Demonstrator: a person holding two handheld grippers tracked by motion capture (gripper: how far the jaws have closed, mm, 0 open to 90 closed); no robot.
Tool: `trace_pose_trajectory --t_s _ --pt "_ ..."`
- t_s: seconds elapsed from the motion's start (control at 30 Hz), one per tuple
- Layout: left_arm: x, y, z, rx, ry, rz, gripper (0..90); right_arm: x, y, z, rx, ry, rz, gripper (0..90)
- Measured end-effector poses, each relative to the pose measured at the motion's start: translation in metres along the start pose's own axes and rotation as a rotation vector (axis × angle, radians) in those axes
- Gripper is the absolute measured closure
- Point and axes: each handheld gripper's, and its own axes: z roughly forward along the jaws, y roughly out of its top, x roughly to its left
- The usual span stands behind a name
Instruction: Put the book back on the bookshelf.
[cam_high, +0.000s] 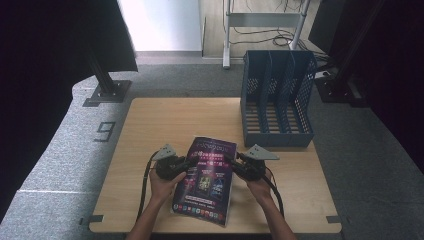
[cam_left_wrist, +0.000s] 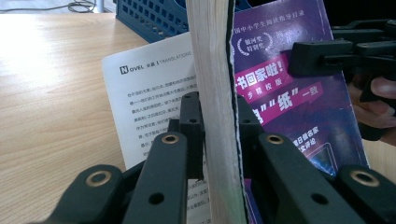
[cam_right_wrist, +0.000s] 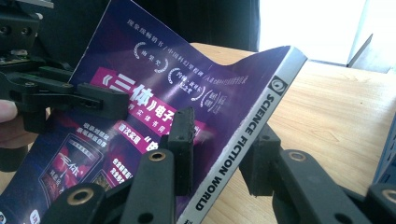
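A thick purple magazine (cam_high: 207, 175) with "Science Fiction World" on its spine is held between my two grippers over the front middle of the wooden table (cam_high: 160, 120), cover up. My left gripper (cam_high: 187, 164) is shut on its page edge (cam_left_wrist: 217, 93), one pad on each side of the stack. A loose white text page (cam_left_wrist: 149, 93) hangs out beneath the stack. My right gripper (cam_high: 236, 164) is shut on the spine side, one pad on the cover (cam_right_wrist: 154, 84) and the other beneath the spine. Each gripper view shows the other gripper across the cover.
A blue mesh file rack (cam_high: 277, 100) with upright dividers stands at the table's back right, close beyond the magazine. Bare tabletop lies to the left and behind. Black stand bases and grey carpet surround the table.
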Motion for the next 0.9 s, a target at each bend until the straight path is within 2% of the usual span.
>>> trace_pose_trajectory --t_s 0.5,0.9 --pt "0.0 0.001 0.0 -0.001 0.001 0.006 74.0 0.002 0.003 -0.004 -0.018 -0.003 -0.009 69.1" --pt "-0.006 0.004 -0.002 -0.018 -0.011 0.035 76.0 0.003 0.009 -0.011 -0.044 -0.003 -0.02 71.0"
